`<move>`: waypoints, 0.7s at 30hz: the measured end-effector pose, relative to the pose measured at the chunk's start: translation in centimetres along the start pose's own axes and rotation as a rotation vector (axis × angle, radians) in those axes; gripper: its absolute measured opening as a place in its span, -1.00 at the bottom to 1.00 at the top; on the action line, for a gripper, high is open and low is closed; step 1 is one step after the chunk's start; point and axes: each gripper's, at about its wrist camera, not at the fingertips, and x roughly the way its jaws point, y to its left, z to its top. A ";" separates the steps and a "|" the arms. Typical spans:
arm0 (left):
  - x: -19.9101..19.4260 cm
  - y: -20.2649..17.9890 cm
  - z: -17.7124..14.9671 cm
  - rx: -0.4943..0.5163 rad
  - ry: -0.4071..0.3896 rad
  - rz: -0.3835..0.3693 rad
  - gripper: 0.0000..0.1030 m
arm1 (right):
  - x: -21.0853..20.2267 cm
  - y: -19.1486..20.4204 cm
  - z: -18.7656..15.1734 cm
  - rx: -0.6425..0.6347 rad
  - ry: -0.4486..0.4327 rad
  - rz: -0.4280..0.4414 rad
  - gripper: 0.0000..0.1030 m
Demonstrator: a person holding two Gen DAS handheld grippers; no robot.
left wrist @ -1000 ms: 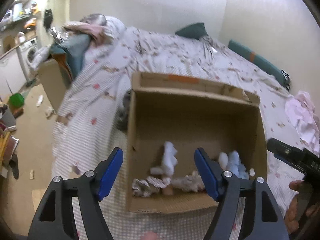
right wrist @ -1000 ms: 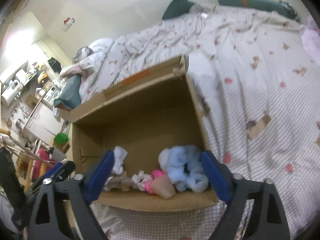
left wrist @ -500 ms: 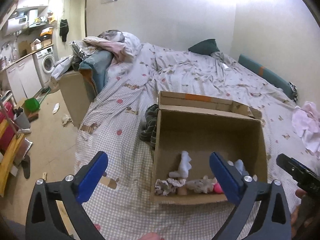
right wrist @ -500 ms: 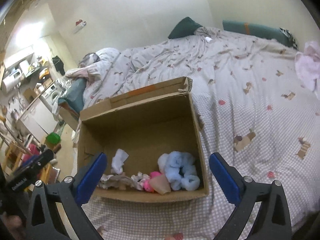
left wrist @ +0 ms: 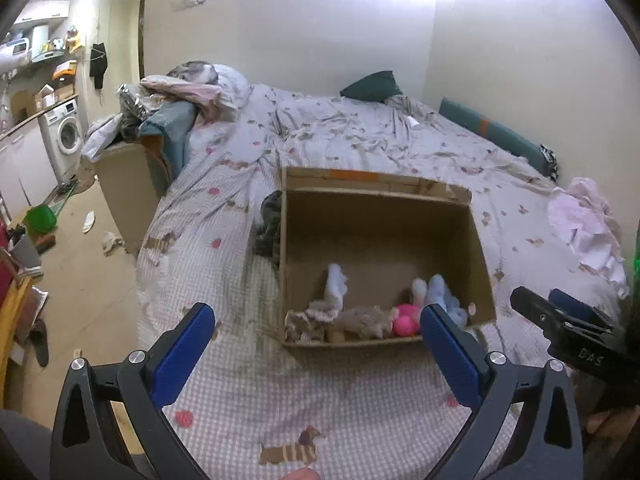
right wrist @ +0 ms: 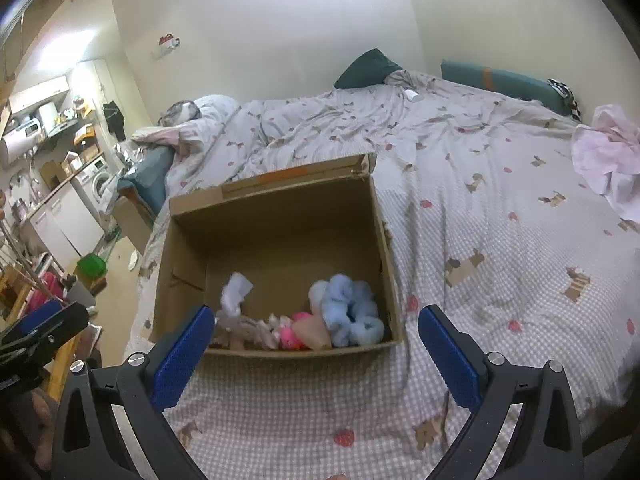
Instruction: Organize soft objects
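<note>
An open cardboard box (left wrist: 380, 236) (right wrist: 276, 220) sits on the bed. Along its near wall lie soft toys: a light blue plush (right wrist: 348, 312) (left wrist: 442, 292), a pink ball (left wrist: 404, 322) (right wrist: 294, 334), a beige plush (left wrist: 366, 320) (right wrist: 248, 326) and a white fluffy piece (left wrist: 336, 284) (right wrist: 236, 292). My left gripper (left wrist: 316, 340) is open and empty, held back above the bed in front of the box. My right gripper (right wrist: 316, 340) is open and empty too, also short of the box. Each gripper shows at the edge of the other's view.
A crumpled pink cloth (right wrist: 608, 160) (left wrist: 584, 224) lies on the bed at the right. A dark garment (left wrist: 270, 224) lies against the box's left side. Pillows and piled clothes (left wrist: 180, 100) are at the bed's far end. Cluttered floor with a green dustpan (left wrist: 40, 218) is left.
Both grippers have pulled back and up from the box and opened wider. The box now looks smaller and further away.
</note>
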 end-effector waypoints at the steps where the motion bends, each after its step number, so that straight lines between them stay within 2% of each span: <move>1: 0.1 0.0 -0.3 -0.003 0.010 0.019 0.99 | -0.1 0.1 -0.2 -0.007 0.004 -0.006 1.00; 7: 1.0 -0.2 -1.5 0.022 0.032 0.039 0.99 | 0.5 0.0 -1.2 -0.012 0.046 -0.021 1.00; 12: 2.8 0.0 -2.3 0.002 0.099 0.038 0.99 | 1.9 -0.4 -1.5 0.007 0.088 -0.036 1.00; 21: 3.3 0.2 -2.6 -0.013 0.099 0.025 0.99 | 2.8 0.0 -2.0 -0.012 0.125 -0.047 1.00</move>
